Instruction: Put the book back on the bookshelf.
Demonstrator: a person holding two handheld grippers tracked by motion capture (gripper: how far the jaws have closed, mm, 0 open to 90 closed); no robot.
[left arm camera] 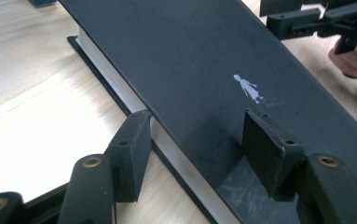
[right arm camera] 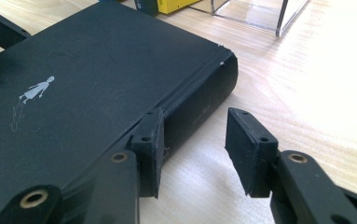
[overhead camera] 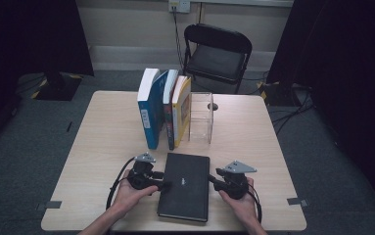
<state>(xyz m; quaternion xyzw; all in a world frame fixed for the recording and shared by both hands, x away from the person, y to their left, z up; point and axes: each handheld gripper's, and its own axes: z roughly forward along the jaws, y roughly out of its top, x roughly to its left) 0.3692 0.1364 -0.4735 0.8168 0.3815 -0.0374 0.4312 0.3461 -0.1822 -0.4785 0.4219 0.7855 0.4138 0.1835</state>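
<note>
A black hardcover book (overhead camera: 185, 186) lies flat near the table's front edge, with a small white figure printed on its cover (left arm camera: 248, 88). My left gripper (overhead camera: 163, 185) is at the book's left side. Its jaws straddle the page edge (left arm camera: 195, 126), one pad (left arm camera: 132, 149) beside the white pages and the other (left arm camera: 269, 149) over the cover, neither pressing. My right gripper (overhead camera: 212, 181) is at the spine side (right arm camera: 195, 121), open. One of its pads (right arm camera: 150, 144) sits against the spine's top edge and the other (right arm camera: 250, 149) hangs over bare table.
Three books (overhead camera: 163, 107) stand upright mid-table against a clear acrylic holder (overhead camera: 200, 117). A black folding chair (overhead camera: 217, 54) stands beyond the table's far edge. Bare wood (overhead camera: 106, 147) lies left and right of the flat book.
</note>
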